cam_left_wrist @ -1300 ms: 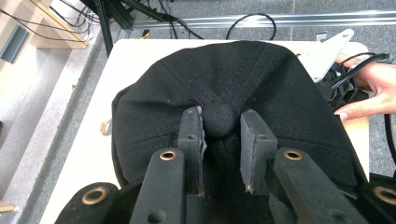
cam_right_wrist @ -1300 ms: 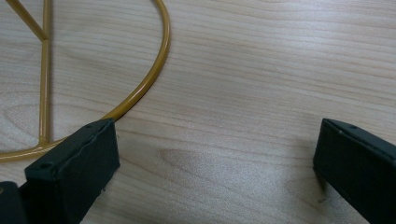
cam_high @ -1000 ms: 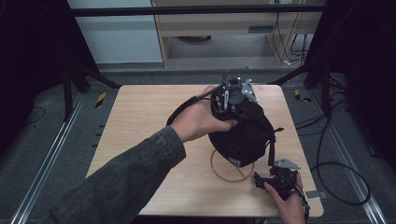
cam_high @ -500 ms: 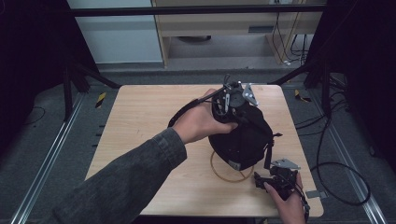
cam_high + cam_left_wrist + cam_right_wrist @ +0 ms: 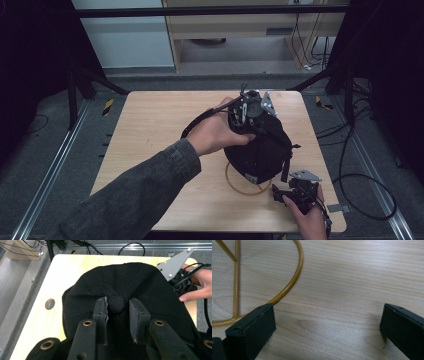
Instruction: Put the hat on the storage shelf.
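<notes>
A person stands at a light wooden table (image 5: 150,130), holding a two-jaw gripper in each hand.

The left gripper (image 5: 248,107) sits on top of a black baseball cap (image 5: 262,150), gripped by the left hand (image 5: 215,132), whose grey sleeve reaches in from the lower left. In the left gripper view the two black jaws stand narrowly apart on either side of the cap's round top button (image 5: 117,304); the left jaw touches the button, the right jaw stands just beside it. Whether they are pinching it cannot be told. The cap's black fabric spreads under and ahead of the jaws.

Beneath the cap, a gold wire ring (image 5: 245,187) lies flat on the table, part of a stand; its near arc shows just in front of the cap.

The right gripper (image 5: 292,192) rests low on the table just to the right of the ring, near the table's front right corner, held by the right hand (image 5: 307,217). In the right gripper view its jaws are spread wide with nothing between them but bare wood; the gold ring curves past the tip of its left jaw, with a straight gold spoke (image 5: 235,277) inside the ring.

To the left of the cap the tabletop is open right out to its edge. A small round hole (image 5: 50,304) marks the wood beside the cap.

No writing or brand can be read.
</notes>
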Demonstrator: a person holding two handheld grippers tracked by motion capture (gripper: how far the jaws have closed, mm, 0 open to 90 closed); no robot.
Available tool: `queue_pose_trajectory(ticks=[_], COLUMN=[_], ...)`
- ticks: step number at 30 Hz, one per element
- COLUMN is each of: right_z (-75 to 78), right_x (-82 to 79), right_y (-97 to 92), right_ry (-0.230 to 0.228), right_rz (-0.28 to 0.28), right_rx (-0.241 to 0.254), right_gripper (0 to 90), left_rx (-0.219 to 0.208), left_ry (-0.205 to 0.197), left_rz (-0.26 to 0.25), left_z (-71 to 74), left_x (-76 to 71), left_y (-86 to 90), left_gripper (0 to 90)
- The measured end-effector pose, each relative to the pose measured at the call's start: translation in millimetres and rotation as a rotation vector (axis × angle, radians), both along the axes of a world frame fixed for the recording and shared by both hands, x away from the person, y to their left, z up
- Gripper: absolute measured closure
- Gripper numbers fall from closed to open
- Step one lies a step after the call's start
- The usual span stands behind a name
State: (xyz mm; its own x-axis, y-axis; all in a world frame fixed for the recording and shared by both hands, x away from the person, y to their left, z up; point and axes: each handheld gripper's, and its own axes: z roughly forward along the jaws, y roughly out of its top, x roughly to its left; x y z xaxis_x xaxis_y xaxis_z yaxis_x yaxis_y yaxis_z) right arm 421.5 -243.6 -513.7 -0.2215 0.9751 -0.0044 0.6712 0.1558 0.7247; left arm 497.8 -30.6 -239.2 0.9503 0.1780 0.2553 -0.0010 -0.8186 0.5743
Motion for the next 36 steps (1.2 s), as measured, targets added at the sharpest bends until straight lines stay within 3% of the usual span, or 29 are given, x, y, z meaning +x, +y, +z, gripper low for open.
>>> queue_pose_trajectory(ticks=[27,30,36], right_z=[0.0,0.0,0.0], right_x=[0.0,0.0,0.0], right_y=[0.1,0.1,0.1], right_ry=[0.000,0.000,0.000], right_rz=[-0.001,-0.001,0.000], right_rx=[0.001,0.001,0.001], right_gripper=[0.4,0.4,0.4], left_rx=[-0.011,-0.014,-0.023], left_ry=[-0.008,-0.009,-0.015], left_rz=[0.007,0.006,0.015], left_z=[-1.6,-2.0,-1.1], left_x=[0.5,-0.3,-1.9], left_y=[3.7,4.1,6.0], left_gripper=[65.1,62.6,47.8])
